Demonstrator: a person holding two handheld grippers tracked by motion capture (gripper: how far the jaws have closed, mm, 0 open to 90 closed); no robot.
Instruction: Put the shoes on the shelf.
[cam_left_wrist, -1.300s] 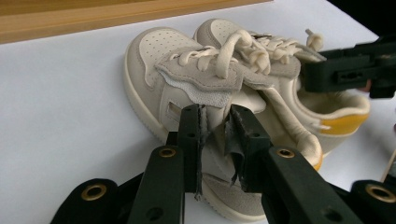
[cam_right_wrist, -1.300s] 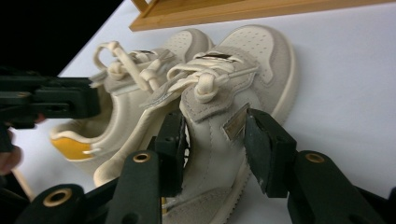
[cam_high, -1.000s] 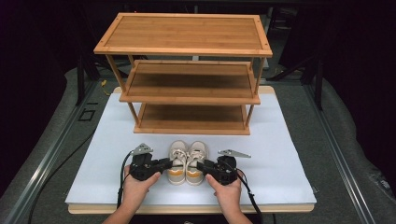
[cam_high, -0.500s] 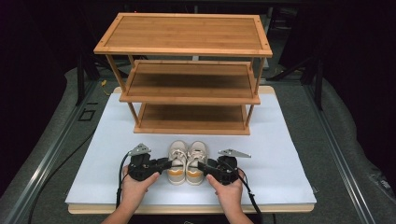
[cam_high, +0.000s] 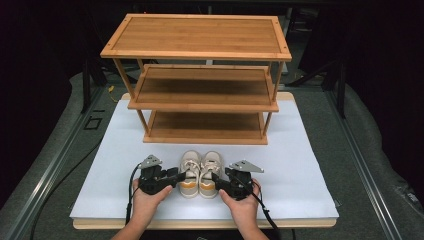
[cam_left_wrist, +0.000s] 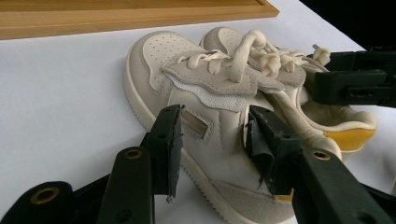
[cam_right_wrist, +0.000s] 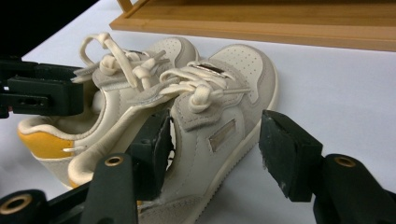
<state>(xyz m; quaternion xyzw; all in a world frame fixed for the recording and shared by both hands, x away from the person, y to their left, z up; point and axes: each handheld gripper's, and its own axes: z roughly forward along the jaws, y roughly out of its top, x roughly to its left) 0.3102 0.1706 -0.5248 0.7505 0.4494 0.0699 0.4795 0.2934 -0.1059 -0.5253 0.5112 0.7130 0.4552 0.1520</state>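
**A:** Where is the pair of shoes?

**B:** Low in the middle of the high view. Two small cream shoes, the left shoe (cam_high: 189, 173) and the right shoe (cam_high: 209, 173), stand touching side by side on the white counter (cam_high: 300, 170), toes toward the three-tier wooden rack (cam_high: 200, 80) that fills the upper half of the frame.

**A:** And the grippers?

**B:** The left gripper (cam_high: 172, 176) sits at the left shoe's outer side, the right gripper (cam_high: 221, 178) at the right shoe's. Each straddles its shoe's side wall. Both have just been opening, and their pads stand clear of the leather, so neither is gripping anything.

**A:** What could go wrong?

**B:** My guess: with the inner jaw (cam_left_wrist: 268, 144) tucked beside the tongue, pulling back could snag the loose laces (cam_left_wrist: 247, 49) and drag or tip a shoe. Closing again on the soft collar alone might let the shoe twist and slip when lifted toward the rack.
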